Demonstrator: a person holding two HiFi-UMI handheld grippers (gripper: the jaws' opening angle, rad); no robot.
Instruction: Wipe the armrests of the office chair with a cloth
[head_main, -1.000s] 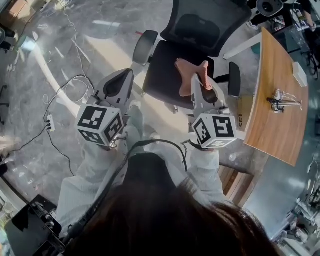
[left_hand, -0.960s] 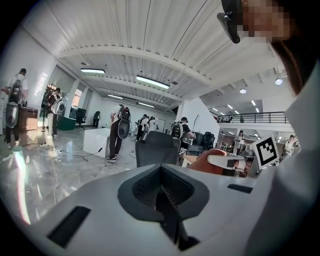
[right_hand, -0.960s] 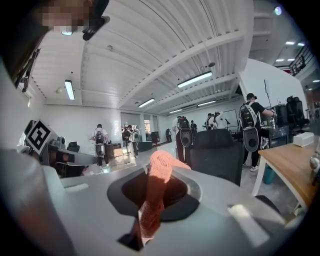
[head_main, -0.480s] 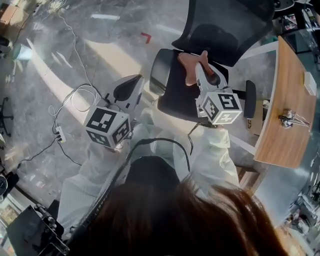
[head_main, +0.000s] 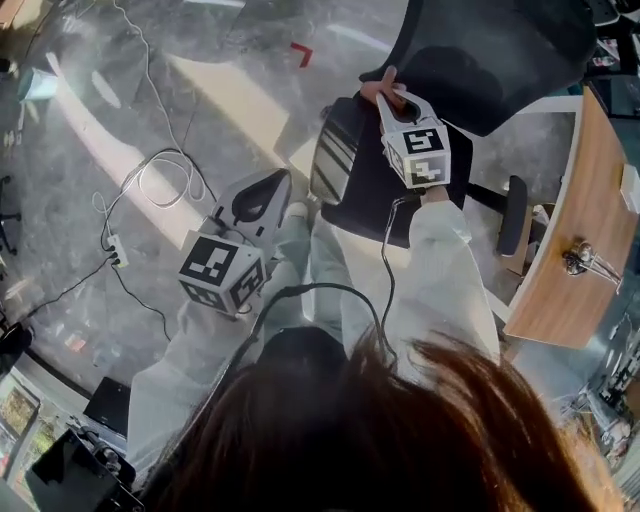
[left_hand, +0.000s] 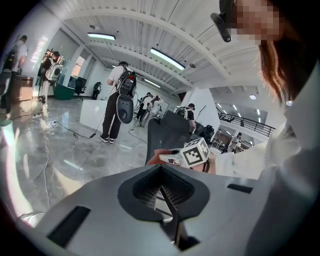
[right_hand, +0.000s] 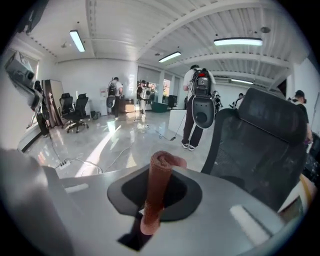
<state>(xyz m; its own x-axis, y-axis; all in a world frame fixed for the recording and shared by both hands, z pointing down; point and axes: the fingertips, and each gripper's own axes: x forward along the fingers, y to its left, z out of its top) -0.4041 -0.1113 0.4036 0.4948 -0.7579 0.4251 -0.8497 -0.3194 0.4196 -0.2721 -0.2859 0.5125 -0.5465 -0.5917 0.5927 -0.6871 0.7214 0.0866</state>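
Cloth held over chair, armrests not yet wiped.
Right gripper (head_main: 392, 98) jaws clamped on the rolled pink cloth (right_hand: 156, 195), seemingly above the seat; left gripper (head_main: 262, 195) closed, empty. Lower cloth flat onto left armrest (head_main: 335, 165), grip firm.

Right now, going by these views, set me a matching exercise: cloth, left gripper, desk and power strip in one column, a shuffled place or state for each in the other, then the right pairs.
Things:
1. cloth
2. left gripper
3. desk
4. power strip

Places or states:
A. lying on the floor
B. shut, nothing in it
C. clamped in the right gripper
D. standing beside the chair, wooden top

Pairs: 1-C, 2-B, 3-D, 4-A
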